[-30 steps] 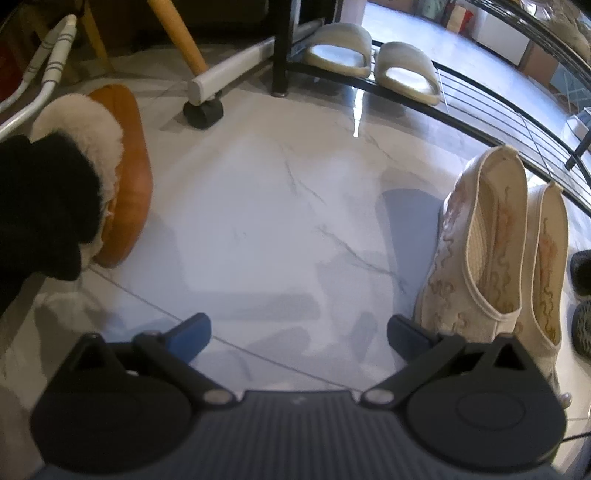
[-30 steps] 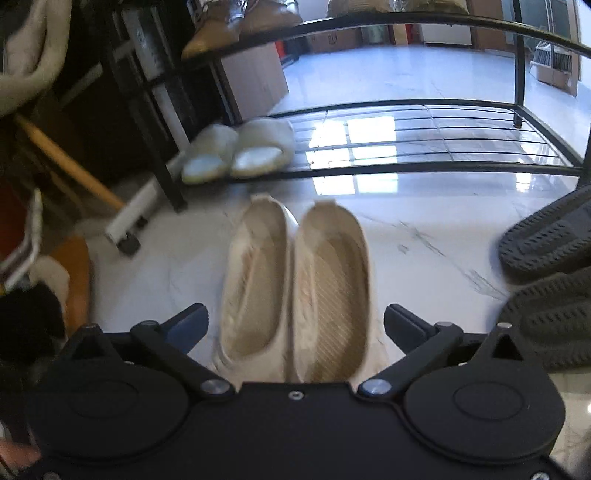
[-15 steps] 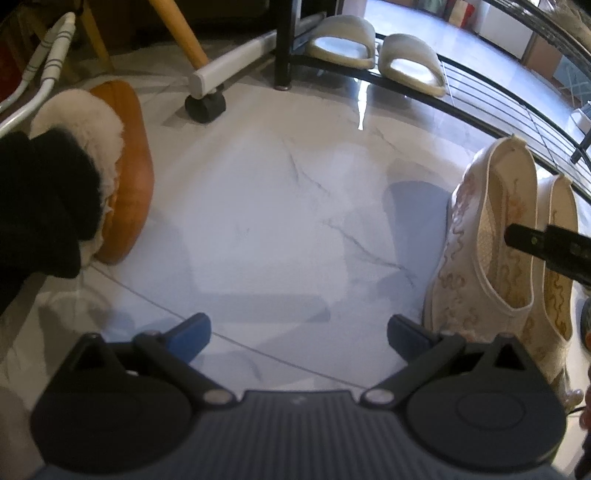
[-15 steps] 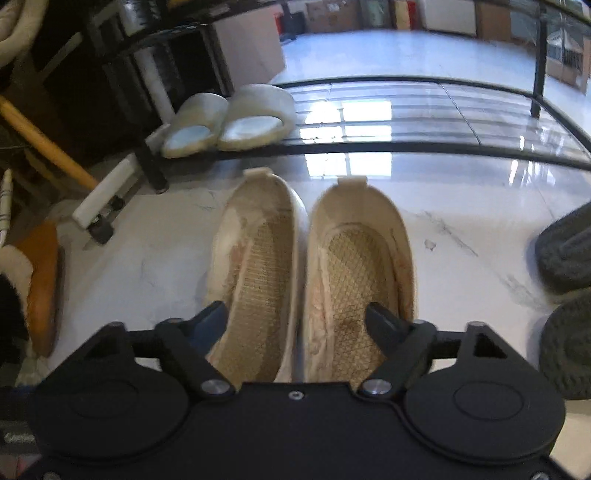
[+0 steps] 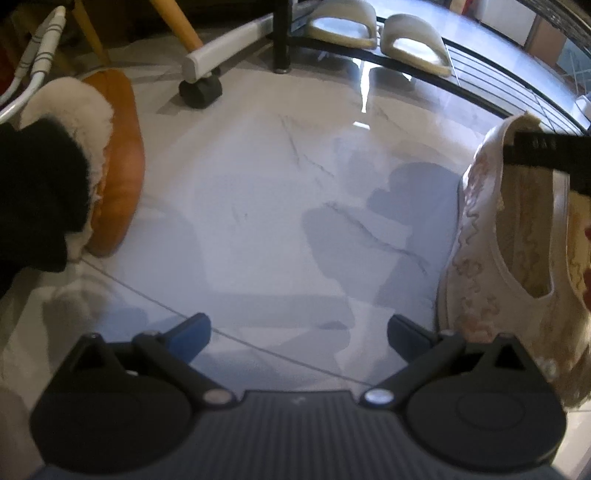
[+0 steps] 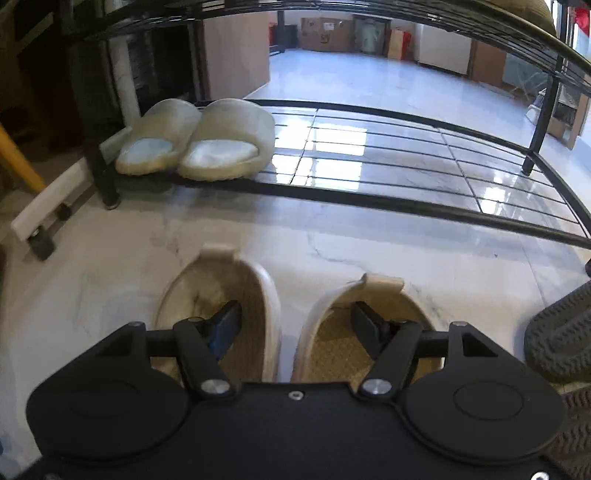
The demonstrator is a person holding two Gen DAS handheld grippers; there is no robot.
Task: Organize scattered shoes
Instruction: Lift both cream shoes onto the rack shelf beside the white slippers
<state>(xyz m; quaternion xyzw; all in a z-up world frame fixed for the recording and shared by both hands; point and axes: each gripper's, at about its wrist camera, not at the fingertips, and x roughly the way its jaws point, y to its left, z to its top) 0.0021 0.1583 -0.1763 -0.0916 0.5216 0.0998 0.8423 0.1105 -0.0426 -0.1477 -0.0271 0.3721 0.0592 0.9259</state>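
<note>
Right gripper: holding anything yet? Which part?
Cannot tell. Right gripper has one finger inside each cream flat, straddling their adjacent inner walls; jaws opening slightly. Left gripper holds nothing.

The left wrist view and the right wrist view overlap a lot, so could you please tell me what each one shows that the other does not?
Only the left wrist view shows the orange fur-lined slipper at the left and the open, empty left gripper over bare floor. Only the right wrist view shows the dark ridged shoes at the right and the right gripper, one finger inside each cream shoe, jaws opening. Both show the cream embroidered shoes, the pale slippers and the black rack.
</note>
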